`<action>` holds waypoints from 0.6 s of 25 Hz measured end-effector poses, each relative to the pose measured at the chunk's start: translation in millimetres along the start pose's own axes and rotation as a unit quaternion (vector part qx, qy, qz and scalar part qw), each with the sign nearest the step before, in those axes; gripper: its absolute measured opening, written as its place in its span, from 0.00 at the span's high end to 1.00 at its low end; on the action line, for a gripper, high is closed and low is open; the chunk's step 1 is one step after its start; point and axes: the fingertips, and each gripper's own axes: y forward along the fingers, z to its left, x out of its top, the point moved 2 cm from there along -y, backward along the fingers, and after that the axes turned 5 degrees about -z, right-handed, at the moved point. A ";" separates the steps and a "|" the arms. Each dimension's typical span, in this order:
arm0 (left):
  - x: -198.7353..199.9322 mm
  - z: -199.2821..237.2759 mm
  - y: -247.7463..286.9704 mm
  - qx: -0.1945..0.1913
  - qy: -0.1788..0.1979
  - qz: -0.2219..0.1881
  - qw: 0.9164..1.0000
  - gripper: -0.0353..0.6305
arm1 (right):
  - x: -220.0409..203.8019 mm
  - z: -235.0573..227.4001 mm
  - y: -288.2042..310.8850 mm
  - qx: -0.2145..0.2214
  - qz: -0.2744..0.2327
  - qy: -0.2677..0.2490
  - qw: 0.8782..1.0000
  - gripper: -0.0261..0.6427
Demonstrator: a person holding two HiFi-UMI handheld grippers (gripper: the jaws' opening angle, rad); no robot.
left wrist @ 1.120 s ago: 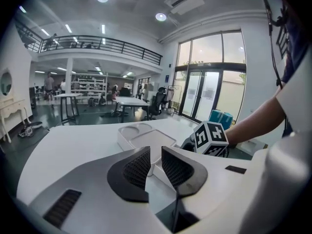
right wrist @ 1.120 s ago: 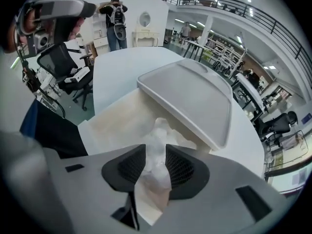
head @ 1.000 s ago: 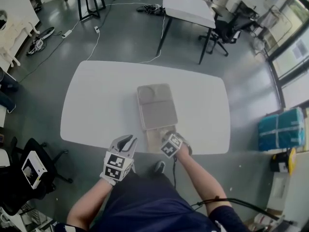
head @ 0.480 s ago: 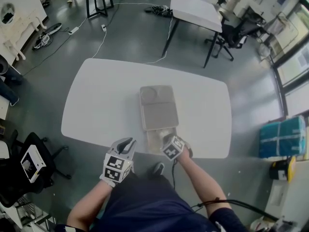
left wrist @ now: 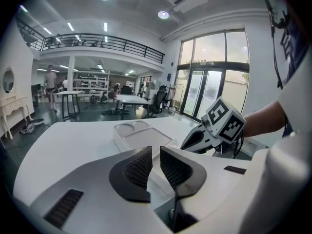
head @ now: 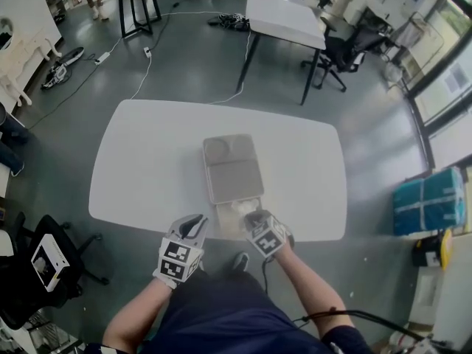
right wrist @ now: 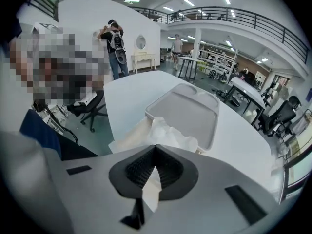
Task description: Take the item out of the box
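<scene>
Right gripper view: the right gripper (right wrist: 155,149) has its jaws pinched shut on a corner of the white crumpled sheet (right wrist: 168,133). This is the item, and it lies bunched in the open box (right wrist: 127,139) at the near edge of the table (right wrist: 239,135), at 12 o'clock from the jaws. A grey tray (right wrist: 187,112) lies flat just beyond, against the box's far end, toward 1 o'clock. The grasp appears made and the lift not yet begun, since most of the sheet rests inside the box. The next move likely calls for a slow pull up and back toward the person, gentle enough that the thin material neither tears nor drags the light box off the edge. From the head view, the right forearm reaches forward from 5 o'clock, with the marker cube facing up and the tips dipped into the box. The left gripper (head: 184,242) hangs off the table edge at 8 o'clock from the box and clear of it. Its jaws stand a narrow gap apart with nothing between them, and it could steady the box if needed.
</scene>
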 end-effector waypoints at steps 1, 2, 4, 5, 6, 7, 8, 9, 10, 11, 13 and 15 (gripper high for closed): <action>1.7 -1.5 1.0 -0.002 0.001 -0.001 1.000 0.83 | 3.9 -0.4 -7.1 -0.001 -0.010 0.007 1.000 0.94; 3.5 -3.0 1.9 -0.003 0.001 -0.002 1.000 0.83 | 7.6 -1.4 -14.9 -0.003 -0.022 0.014 1.000 0.94; 7.9 -5.7 2.1 -0.006 0.001 -0.006 1.000 0.83 | 15.1 -4.2 -30.8 -0.011 -0.047 0.029 0.998 0.94; 11.1 -6.8 1.4 -0.007 0.000 -0.009 1.000 0.83 | 19.1 -5.8 -38.6 -0.015 -0.061 0.036 0.997 0.94; 15.4 -7.9 0.2 -0.007 -0.001 -0.013 1.000 0.83 | 23.3 -7.2 -46.4 -0.017 -0.078 0.046 0.996 0.94; 20.7 -9.1 -1.5 -0.008 -0.001 -0.019 1.000 0.84 | 27.6 -8.6 -54.2 -0.018 -0.096 0.057 0.994 0.94; 26.6 -10.4 -3.6 -0.007 -0.001 -0.026 1.000 0.83 | 31.8 -10.0 -62.0 -0.018 -0.114 0.070 0.991 0.94; 32.8 -11.8 -6.0 -0.006 0.000 -0.033 0.999 0.84 | 35.8 -11.7 -69.7 -0.019 -0.132 0.081 0.988 0.94; 39.2 -13.1 -8.4 -0.005 0.003 -0.041 0.999 0.84 | 39.9 -13.7 -77.4 -0.022 -0.148 0.089 0.985 0.94; 45.6 -14.0 -10.9 -0.004 0.007 -0.049 0.999 0.84 | 44.3 -15.9 -85.2 -0.027 -0.164 0.096 0.981 0.94; 58.6 -15.3 -16.1 -0.001 0.015 -0.065 0.998 0.84 | 53.2 -20.2 -101.3 -0.037 -0.193 0.108 0.975 0.94; 70.7 -16.6 -21.2 0.000 0.019 -0.079 0.997 0.84 | 60.8 -24.2 -118.3 -0.044 -0.218 0.120 0.968 0.94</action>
